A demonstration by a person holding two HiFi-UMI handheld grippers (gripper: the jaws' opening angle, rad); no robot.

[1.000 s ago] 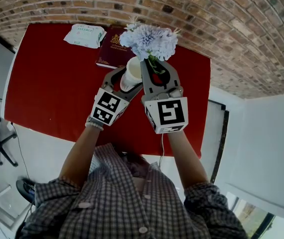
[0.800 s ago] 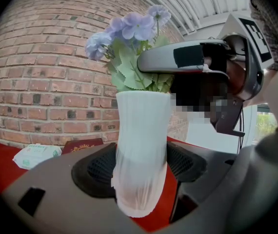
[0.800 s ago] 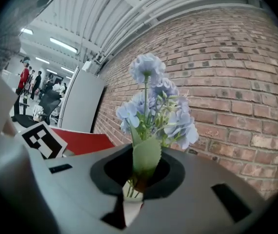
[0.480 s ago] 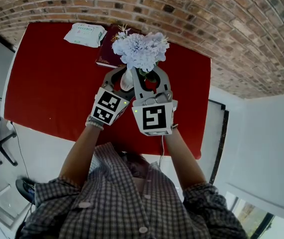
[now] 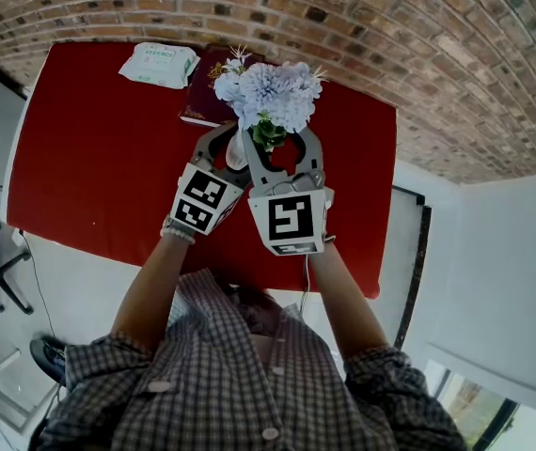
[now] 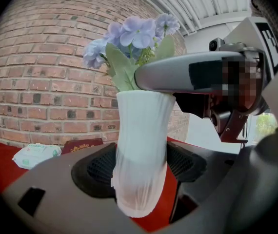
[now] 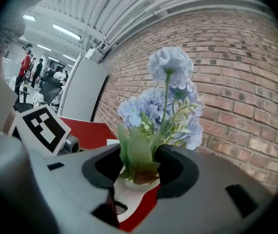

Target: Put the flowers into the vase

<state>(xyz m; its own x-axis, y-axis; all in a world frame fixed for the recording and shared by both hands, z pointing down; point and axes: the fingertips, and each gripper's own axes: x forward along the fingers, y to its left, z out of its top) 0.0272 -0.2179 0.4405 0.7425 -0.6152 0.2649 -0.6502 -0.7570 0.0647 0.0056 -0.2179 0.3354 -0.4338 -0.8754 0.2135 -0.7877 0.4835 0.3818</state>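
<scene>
1. Left hand-held gripper: closed on the vase. Both pads press the lower body of the vase, which stands upright between them. The low grip leaves the mouth clear for loading. Whether the base rests on the red surface cannot be told from any view.

2. Right hand-held gripper: its jaws have just been opening and now stand apart. The leaves and lower stems of the flowers are between them, but the pads do not press on them (a gap shows on each side). This hand-held gripper sits just above the left one, level with the vase mouth.

3. Flowers: the stems are in the vase and the blue heads stand above the rim, leaning slightly. The vase appears to carry them, not the right jaws.

4. Judged status: insertion is complete or nearly so, and the release is in hand. The left grip is there to keep the vase from tipping while the right jaws come away.

5. Caution: the leaves lie close to both right pads. A sideways withdrawal could catch them and pull the flowers out.

6. Bystanders: a book and a packet lie at the far edge of the surface, well apart from the work.
</scene>
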